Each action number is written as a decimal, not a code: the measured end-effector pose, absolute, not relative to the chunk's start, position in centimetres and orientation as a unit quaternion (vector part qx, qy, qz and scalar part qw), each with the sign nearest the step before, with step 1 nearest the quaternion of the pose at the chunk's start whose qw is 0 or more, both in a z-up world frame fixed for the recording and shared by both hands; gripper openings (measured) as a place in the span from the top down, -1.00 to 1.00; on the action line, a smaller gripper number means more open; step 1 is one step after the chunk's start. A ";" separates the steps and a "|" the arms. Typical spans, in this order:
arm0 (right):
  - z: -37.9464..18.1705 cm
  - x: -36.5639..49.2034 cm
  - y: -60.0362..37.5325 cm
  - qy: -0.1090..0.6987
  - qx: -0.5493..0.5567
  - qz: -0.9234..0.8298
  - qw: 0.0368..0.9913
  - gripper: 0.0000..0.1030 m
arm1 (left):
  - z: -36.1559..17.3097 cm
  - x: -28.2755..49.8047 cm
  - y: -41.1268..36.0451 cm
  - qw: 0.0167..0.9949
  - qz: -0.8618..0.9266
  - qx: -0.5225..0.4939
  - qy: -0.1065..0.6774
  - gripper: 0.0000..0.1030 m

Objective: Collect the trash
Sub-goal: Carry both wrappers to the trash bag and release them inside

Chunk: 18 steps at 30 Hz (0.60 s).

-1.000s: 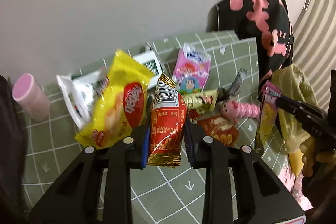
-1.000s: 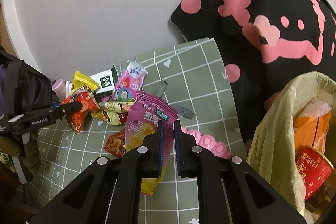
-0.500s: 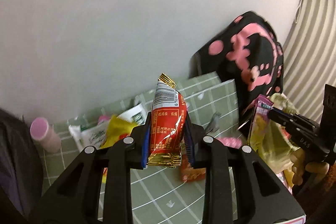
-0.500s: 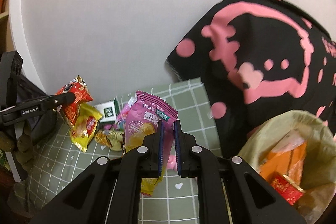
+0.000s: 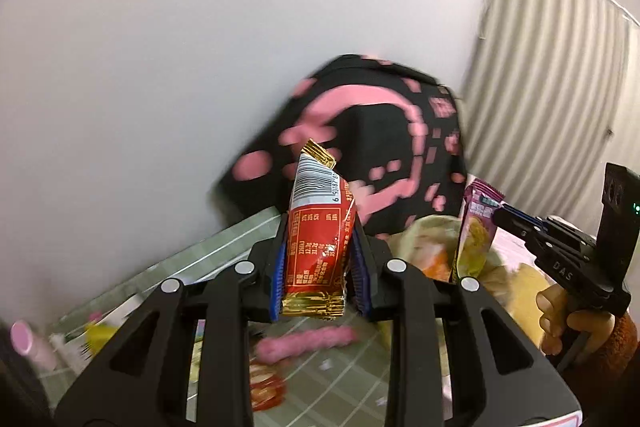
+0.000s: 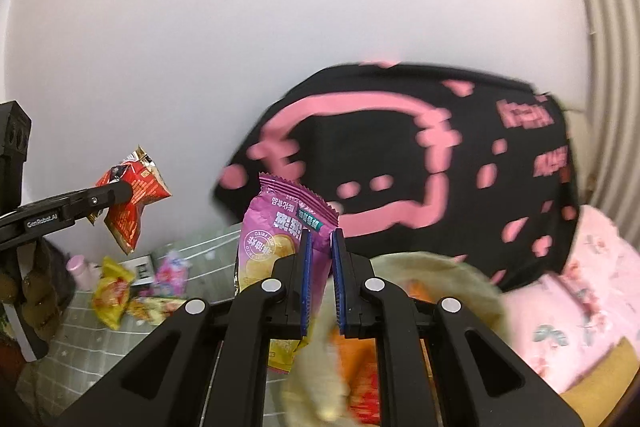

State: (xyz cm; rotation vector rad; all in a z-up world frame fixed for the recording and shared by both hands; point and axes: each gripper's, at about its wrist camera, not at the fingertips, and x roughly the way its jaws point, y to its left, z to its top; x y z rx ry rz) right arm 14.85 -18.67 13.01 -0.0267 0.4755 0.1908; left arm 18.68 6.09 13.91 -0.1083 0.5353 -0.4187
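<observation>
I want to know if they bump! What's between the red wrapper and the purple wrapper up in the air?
Nothing. In the right wrist view, only bare white wall shows between the red wrapper and the purple wrapper.

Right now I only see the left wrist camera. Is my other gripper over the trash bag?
Observer: Yes. In the right wrist view the trash bag opens right below the right gripper, which pinches the purple packet.
Operator: What's inside the bag?
Observer: Orange and red wrappers, too blurred to read.
Operator: Is there more trash on the mat?
Observer: Yes. A yellow packet and a pink packet lie on the green mat.
</observation>
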 end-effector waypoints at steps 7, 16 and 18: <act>14.1 12.4 -25.6 0.220 -0.001 0.014 0.975 0.79 | 14.4 19.2 -1.2 0.923 -0.286 -0.035 0.255 0.50; 14.1 10.4 -32.7 0.213 0.017 -0.060 0.975 0.79 | 12.6 20.2 -9.4 0.885 -0.371 -0.032 0.281 0.49; 14.0 10.0 -33.8 0.212 0.019 -0.069 0.975 0.79 | 11.9 20.4 -11.1 0.874 -0.387 -0.031 0.294 0.49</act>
